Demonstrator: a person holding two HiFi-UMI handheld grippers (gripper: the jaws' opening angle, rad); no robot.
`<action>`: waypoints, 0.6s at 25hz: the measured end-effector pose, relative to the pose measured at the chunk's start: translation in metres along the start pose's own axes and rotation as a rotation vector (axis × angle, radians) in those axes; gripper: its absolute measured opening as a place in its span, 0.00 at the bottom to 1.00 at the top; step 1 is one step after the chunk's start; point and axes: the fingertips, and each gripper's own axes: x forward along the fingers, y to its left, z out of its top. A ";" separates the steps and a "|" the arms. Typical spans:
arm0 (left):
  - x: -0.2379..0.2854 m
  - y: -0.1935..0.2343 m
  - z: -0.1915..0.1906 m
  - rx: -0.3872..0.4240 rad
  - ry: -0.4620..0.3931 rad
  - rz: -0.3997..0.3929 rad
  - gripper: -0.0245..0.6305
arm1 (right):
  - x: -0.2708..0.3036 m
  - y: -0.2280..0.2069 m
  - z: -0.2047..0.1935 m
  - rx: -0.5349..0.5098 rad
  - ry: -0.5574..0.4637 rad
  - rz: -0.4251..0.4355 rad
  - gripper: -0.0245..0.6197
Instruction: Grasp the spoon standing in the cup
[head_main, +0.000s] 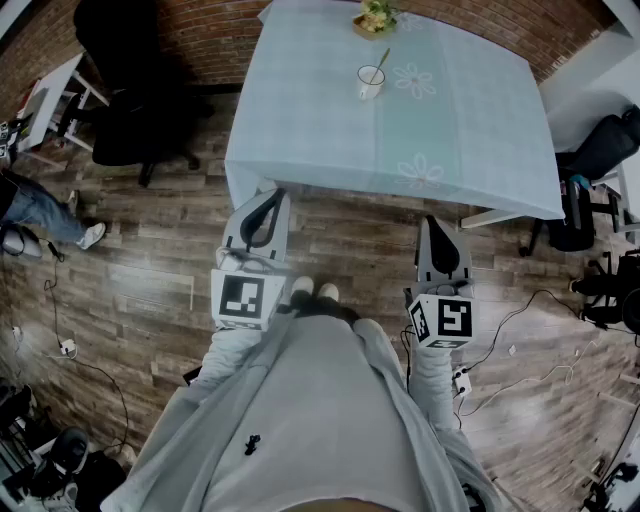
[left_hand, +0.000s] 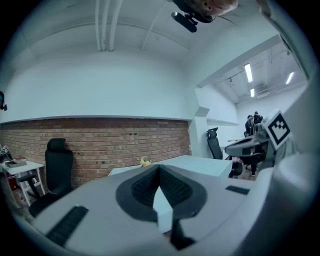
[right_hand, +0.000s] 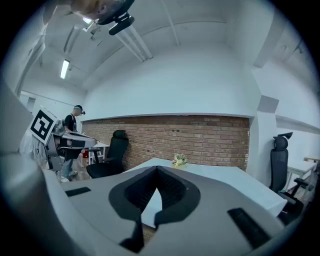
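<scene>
The table (head_main: 480, 150) is covered with a pale blue cloth, matt, finely checked and printed with white flowers, which hangs in soft folds at the near corners. Near its far edge the cup (head_main: 370, 82) looks like glossy white ceramic. The spoon (head_main: 381, 58) in it has a dull brownish handle; whether it is wood or metal cannot be told. The floor (head_main: 150, 270) is dark wood planking with a faint sheen, and the wall (head_main: 220, 30) is rough red brick. The left gripper (head_main: 272, 193) and right gripper (head_main: 433, 221) have smooth matt grey plastic shells, with black, ribbed, rubbery-looking pads (right_hand: 172, 187). The person's jacket (head_main: 300, 420) is matt grey cloth.
</scene>
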 end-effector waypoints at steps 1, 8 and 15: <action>0.001 -0.001 0.000 0.018 -0.007 -0.004 0.07 | 0.000 -0.002 0.000 -0.001 0.000 -0.001 0.06; 0.004 -0.013 0.004 0.041 -0.014 0.004 0.07 | -0.001 -0.009 -0.007 0.014 0.005 0.005 0.06; 0.016 -0.013 0.000 0.040 0.001 0.012 0.07 | 0.014 -0.014 -0.018 0.054 0.028 0.018 0.06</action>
